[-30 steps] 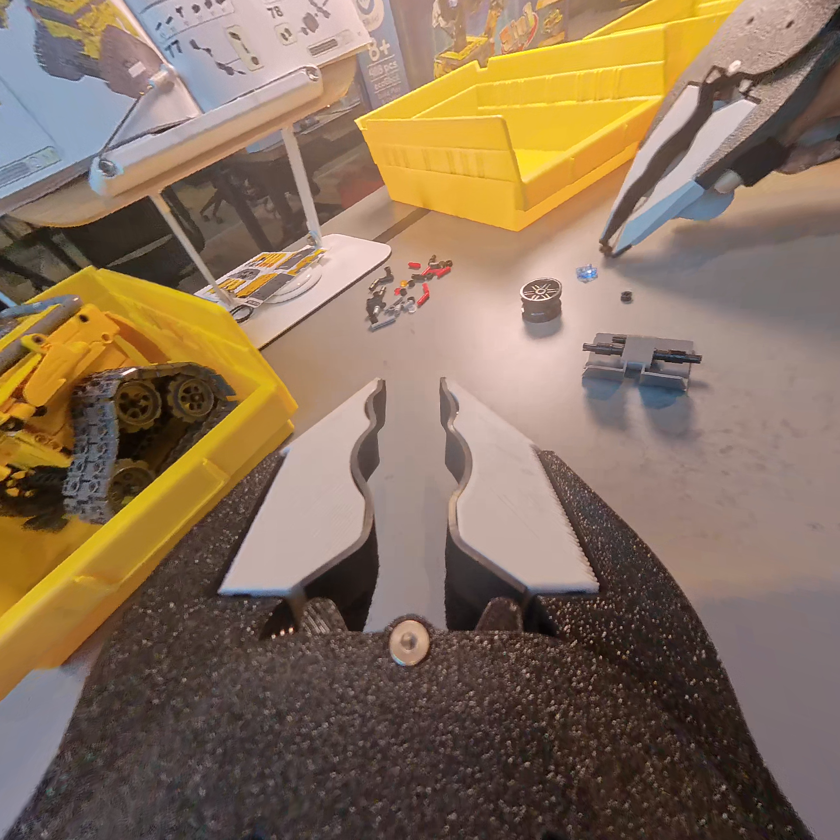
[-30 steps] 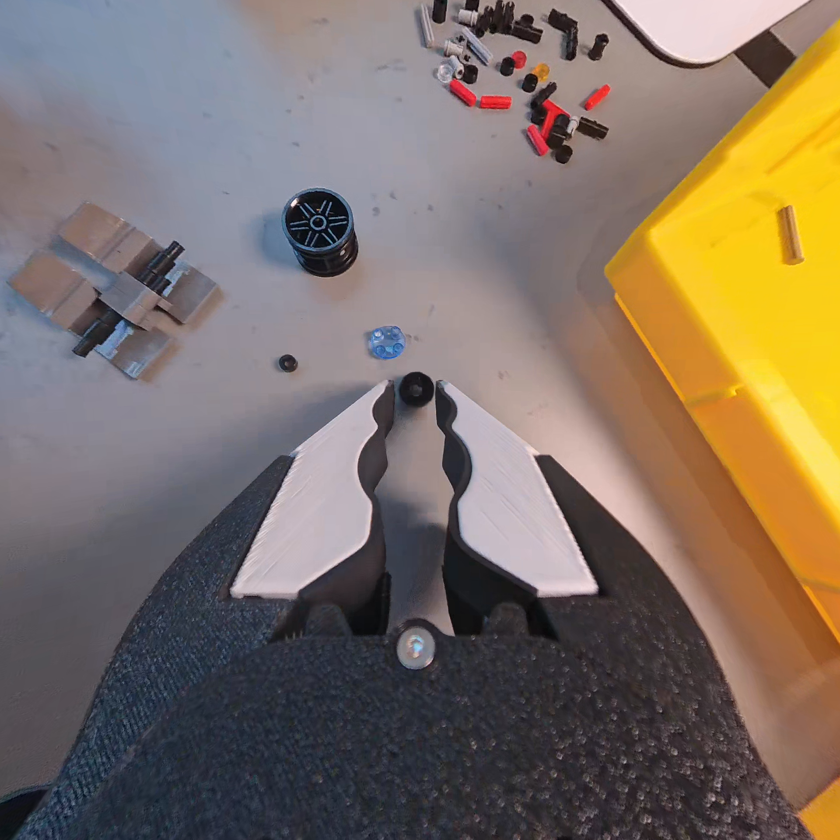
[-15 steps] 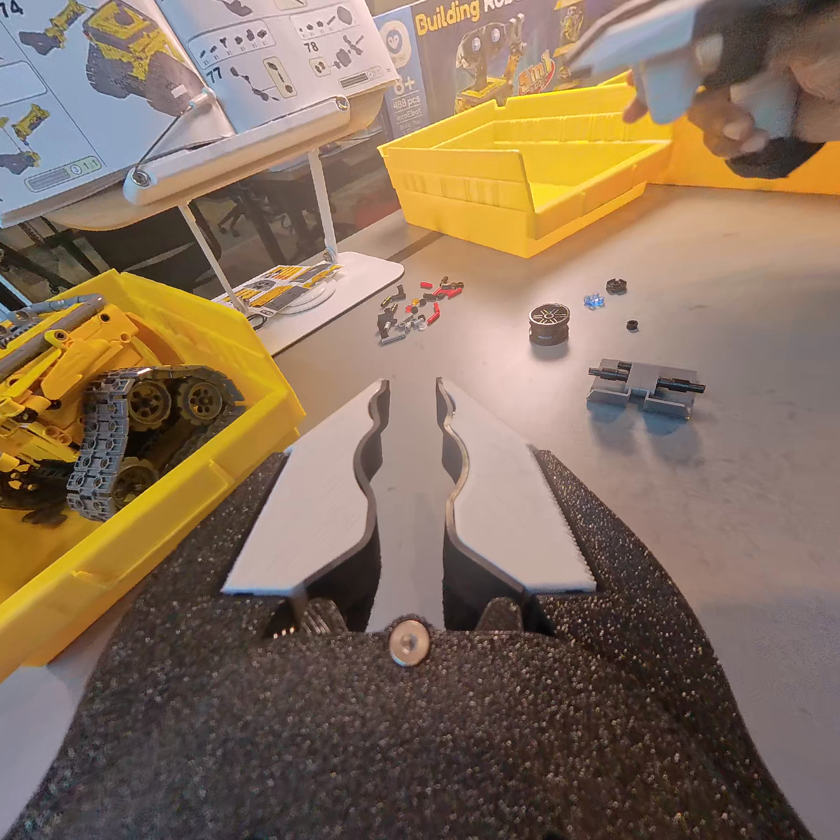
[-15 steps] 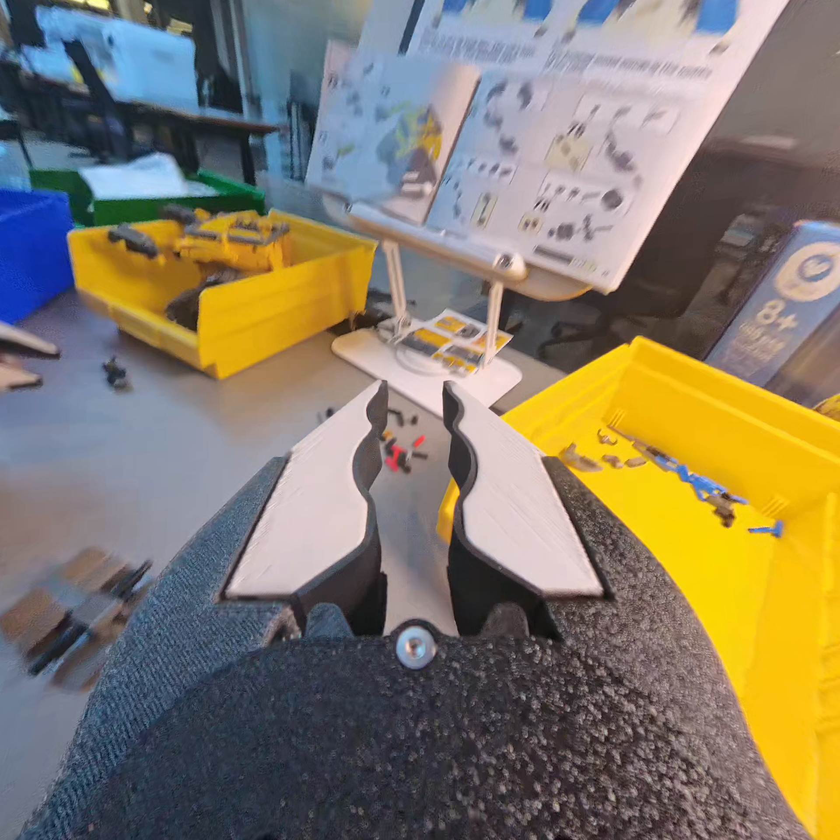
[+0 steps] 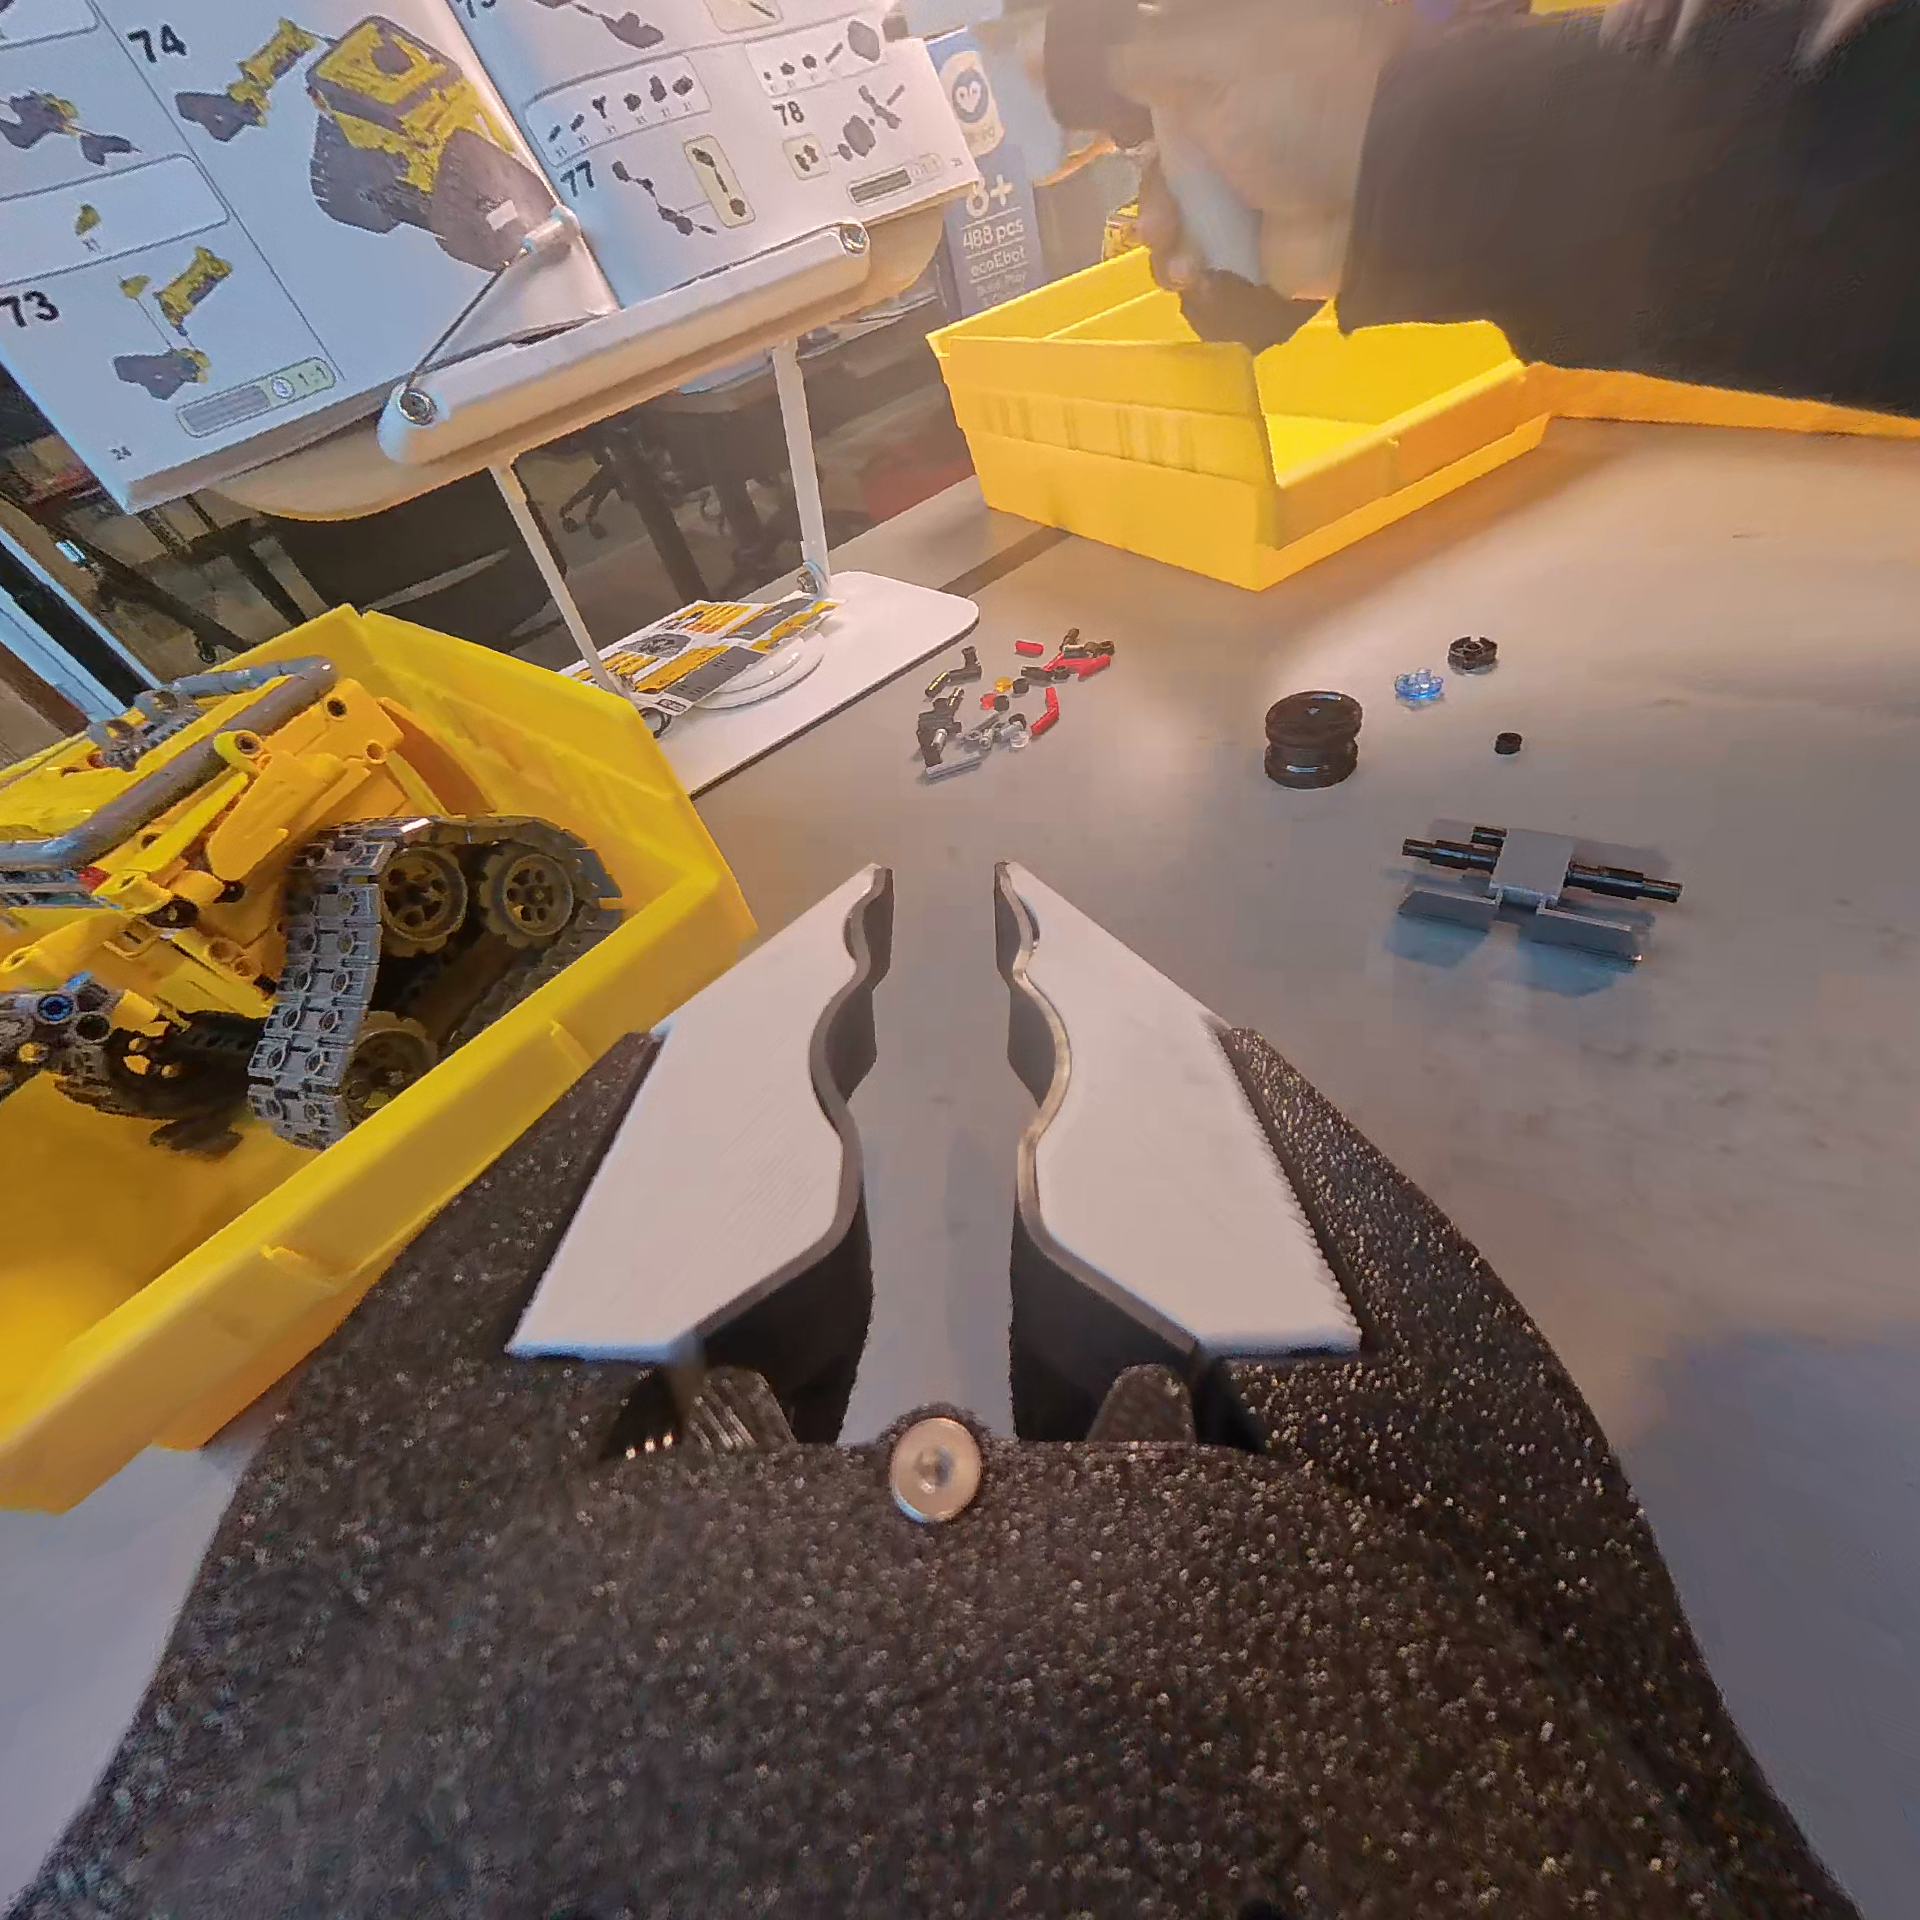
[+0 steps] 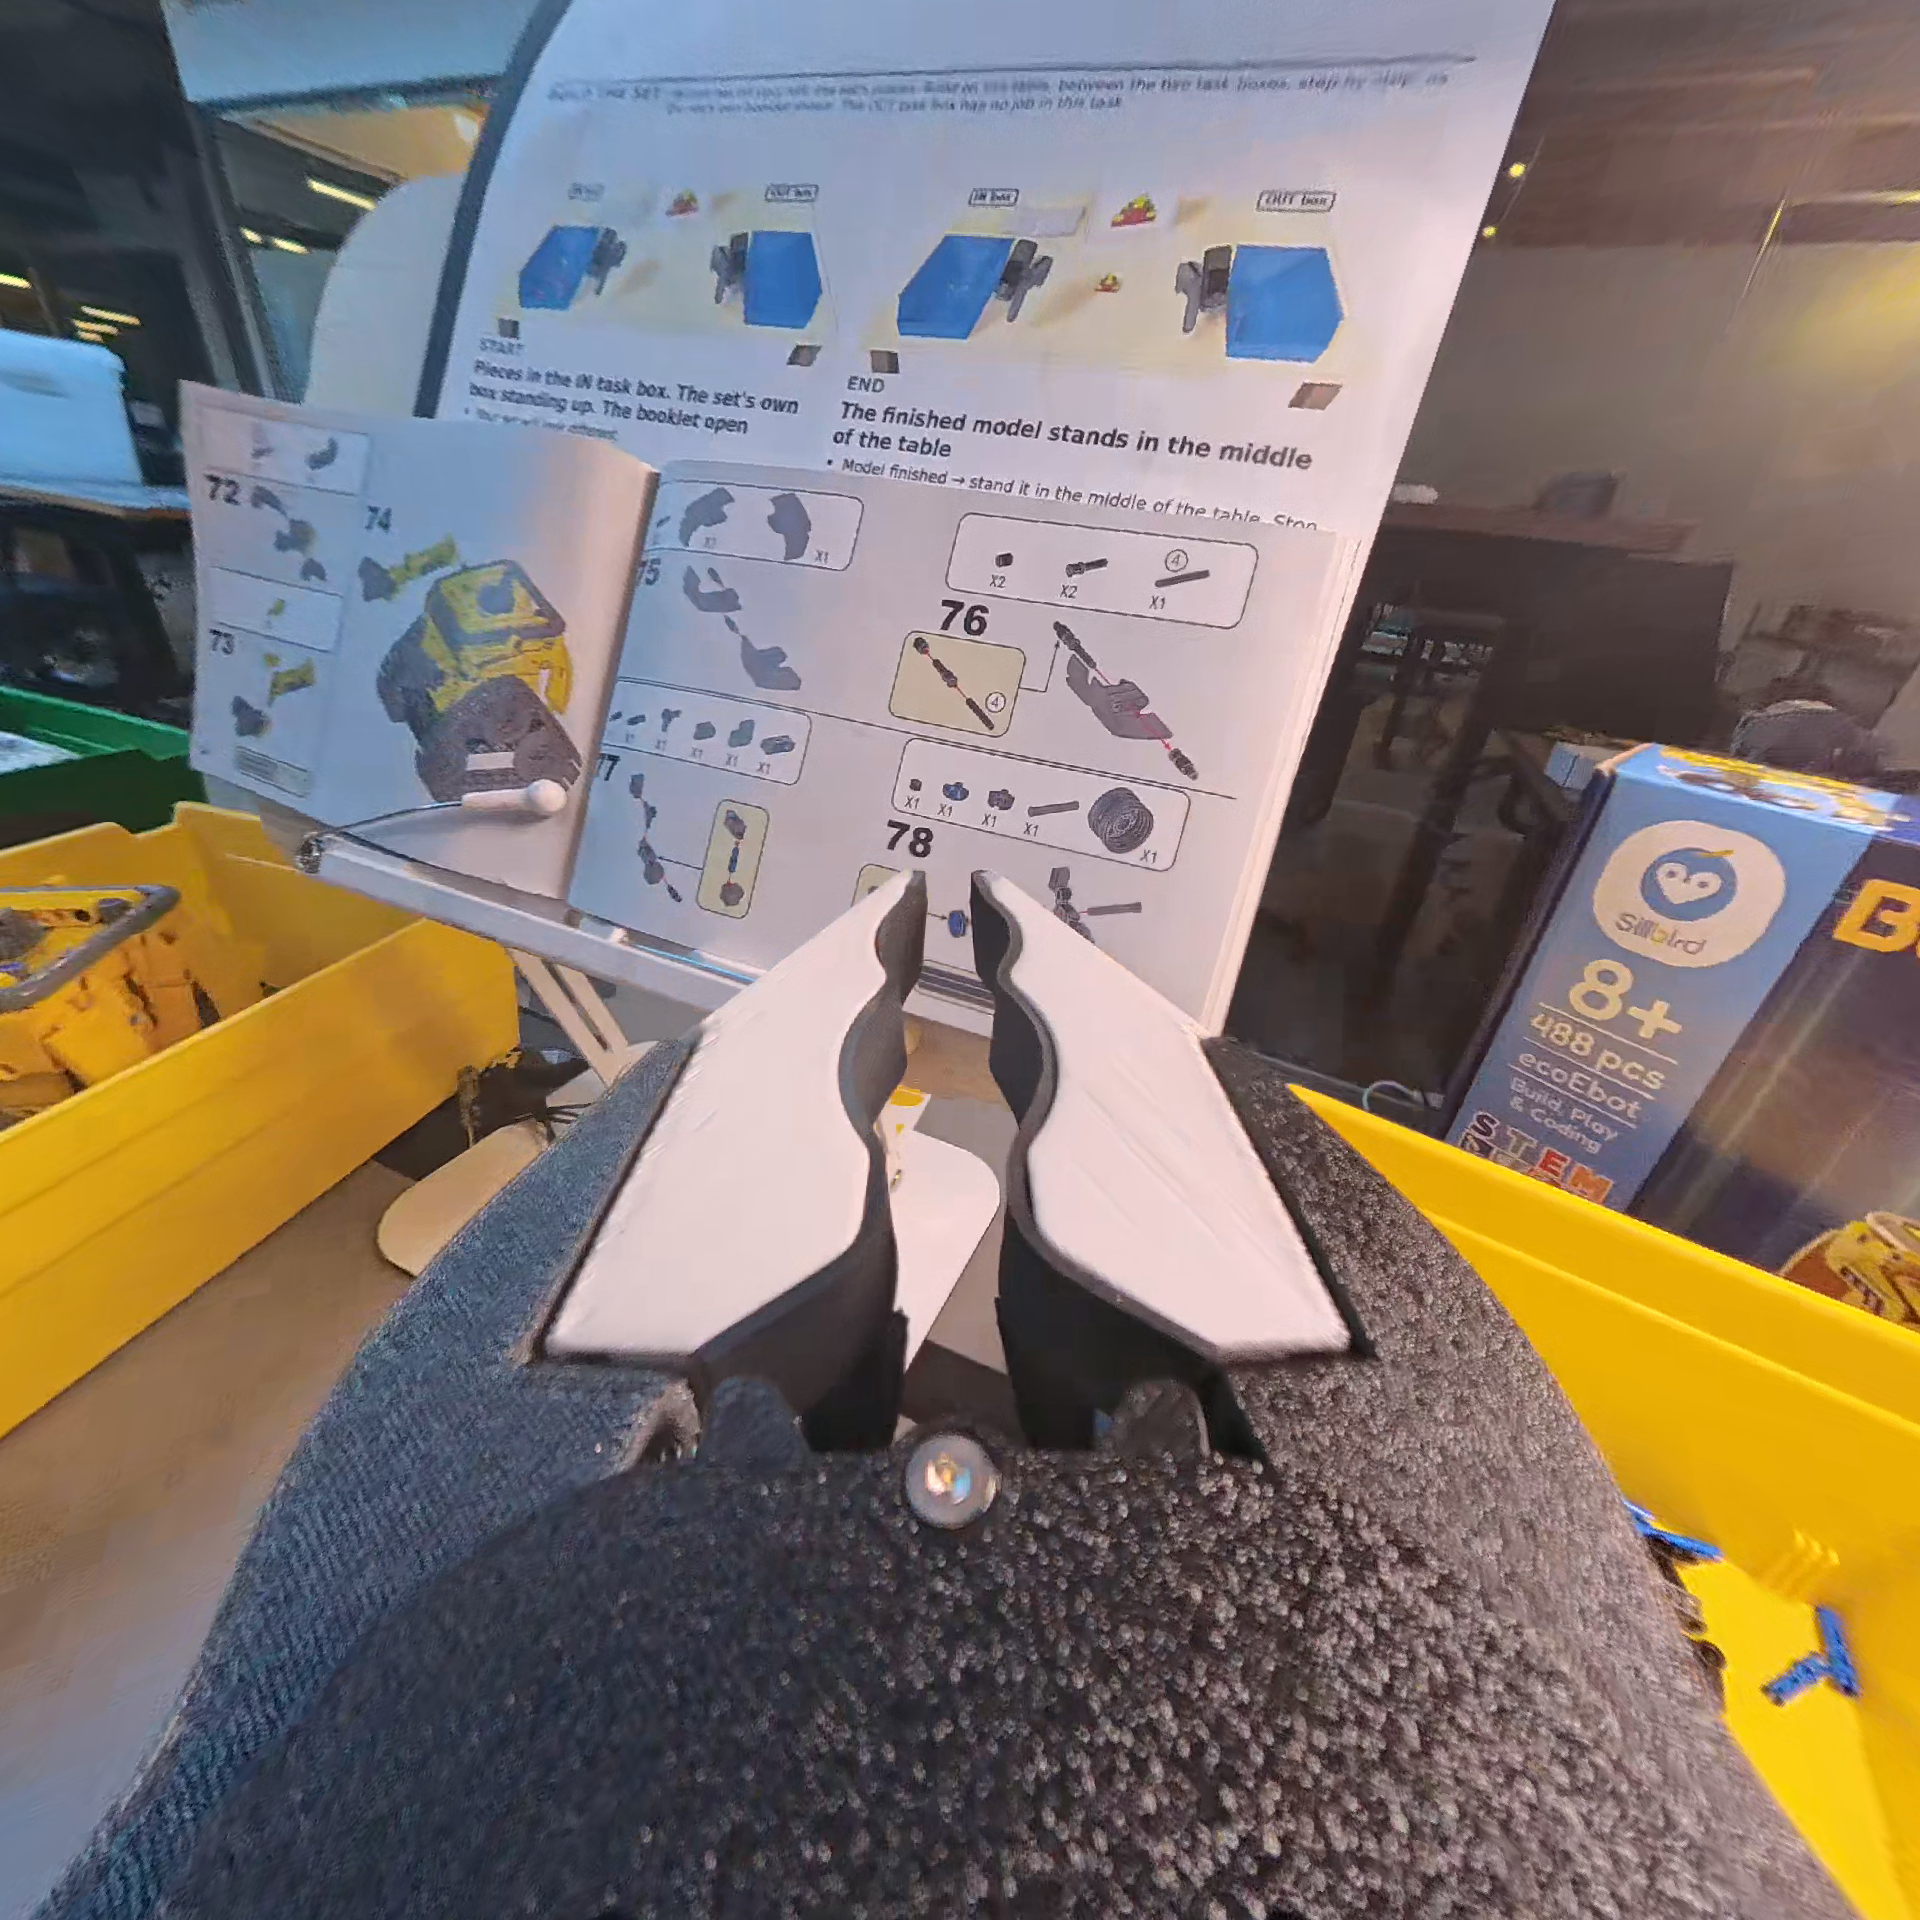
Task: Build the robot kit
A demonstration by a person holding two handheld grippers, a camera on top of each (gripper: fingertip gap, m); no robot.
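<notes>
Low over the grey desk [image 5: 1558, 1195], the left gripper [image 5: 943, 883] hangs with its white jaws a narrow gap apart and nothing between them, bare desk showing through. Just to its left sits a yellow plastic bin [image 5: 468, 1122] holding a yellow brick-built vehicle with grey tracks [image 5: 312, 935]. Ahead and to the right lies a flat grey brick assembly with black axle pins [image 5: 1527, 883], and beyond it a black spoked wheel [image 5: 1311, 738], a small translucent blue round piece [image 5: 1417, 685], a black round piece [image 5: 1473, 652] and a tiny black ring [image 5: 1508, 742], all apart from one another. Farther left of these is a scatter of small red, black and grey pins [image 5: 1003, 701], near the white base of a book stand [image 5: 831, 665] carrying an open instruction booklet [image 5: 416, 187]. Behind stands a second yellow bin [image 5: 1195, 457]. The right gripper [image 6: 948, 891] is raised off the desk, its jaws nearly closed and empty, pointing at the booklet's page; a blue product box [image 6: 1662, 987] stands to its right.
</notes>
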